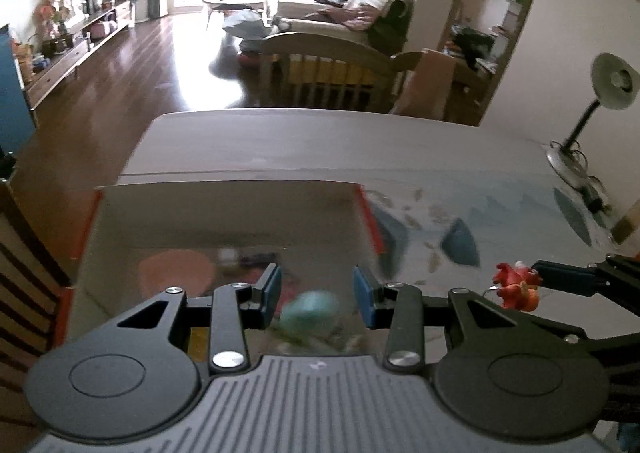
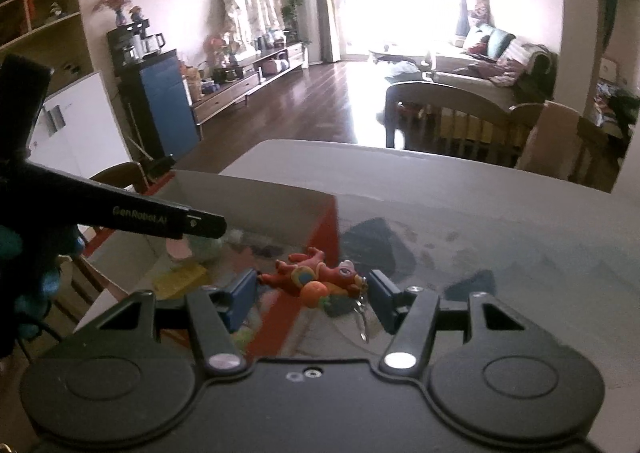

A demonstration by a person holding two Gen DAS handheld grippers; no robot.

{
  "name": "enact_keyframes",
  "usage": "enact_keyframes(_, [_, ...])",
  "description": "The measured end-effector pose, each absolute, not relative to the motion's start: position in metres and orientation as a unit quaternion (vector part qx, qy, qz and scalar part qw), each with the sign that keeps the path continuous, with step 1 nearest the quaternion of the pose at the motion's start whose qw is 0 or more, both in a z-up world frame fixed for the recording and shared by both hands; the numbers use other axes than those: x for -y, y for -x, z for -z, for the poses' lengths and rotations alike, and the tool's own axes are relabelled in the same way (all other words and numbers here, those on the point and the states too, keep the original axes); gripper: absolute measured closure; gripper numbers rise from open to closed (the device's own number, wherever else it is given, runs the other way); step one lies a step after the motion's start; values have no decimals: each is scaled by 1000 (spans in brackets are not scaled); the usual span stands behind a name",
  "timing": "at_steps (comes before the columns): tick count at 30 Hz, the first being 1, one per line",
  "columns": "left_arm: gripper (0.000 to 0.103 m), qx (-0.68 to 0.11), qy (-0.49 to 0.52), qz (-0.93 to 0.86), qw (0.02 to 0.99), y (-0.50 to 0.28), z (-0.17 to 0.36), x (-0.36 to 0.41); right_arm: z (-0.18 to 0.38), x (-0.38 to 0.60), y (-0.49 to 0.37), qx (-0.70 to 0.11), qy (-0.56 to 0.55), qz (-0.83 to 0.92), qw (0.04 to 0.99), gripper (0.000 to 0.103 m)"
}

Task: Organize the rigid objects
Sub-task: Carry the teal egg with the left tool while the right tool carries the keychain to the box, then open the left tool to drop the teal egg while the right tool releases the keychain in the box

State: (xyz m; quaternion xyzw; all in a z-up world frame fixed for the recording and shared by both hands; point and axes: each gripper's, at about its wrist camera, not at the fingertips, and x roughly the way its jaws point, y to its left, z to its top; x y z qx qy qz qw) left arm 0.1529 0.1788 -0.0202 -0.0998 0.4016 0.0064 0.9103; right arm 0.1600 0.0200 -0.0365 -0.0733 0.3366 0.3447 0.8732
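A cardboard box [image 1: 224, 209] with red outer sides stands on the table's left part; it holds several small items, among them a blurred teal object [image 1: 310, 311]. My left gripper [image 1: 316, 293] is open above the box interior, with nothing between its blue pads. My right gripper [image 2: 312, 293] is shut on a red toy horse keychain [image 2: 316, 279], held lengthwise between the pads over the box's right wall [image 2: 326, 229]. The horse also shows in the left wrist view [image 1: 516, 285].
A patterned cloth [image 1: 460, 221] covers the table to the right of the box. A desk lamp [image 1: 600, 101] stands at the table's far right. Chairs [image 2: 440, 109] stand beyond the far edge. A yellow item [image 2: 180, 281] lies in the box.
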Motion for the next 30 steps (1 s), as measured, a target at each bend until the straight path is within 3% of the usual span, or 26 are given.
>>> enact_keyframes(14, [64, -421, 108, -45, 900, -146, 47, -250, 55, -103, -167, -345, 129, -365, 855, 43])
enact_keyframes(30, [64, -443, 113, -45, 888, -133, 79, -261, 119, -163, -184, -386, 206, -354, 827, 43])
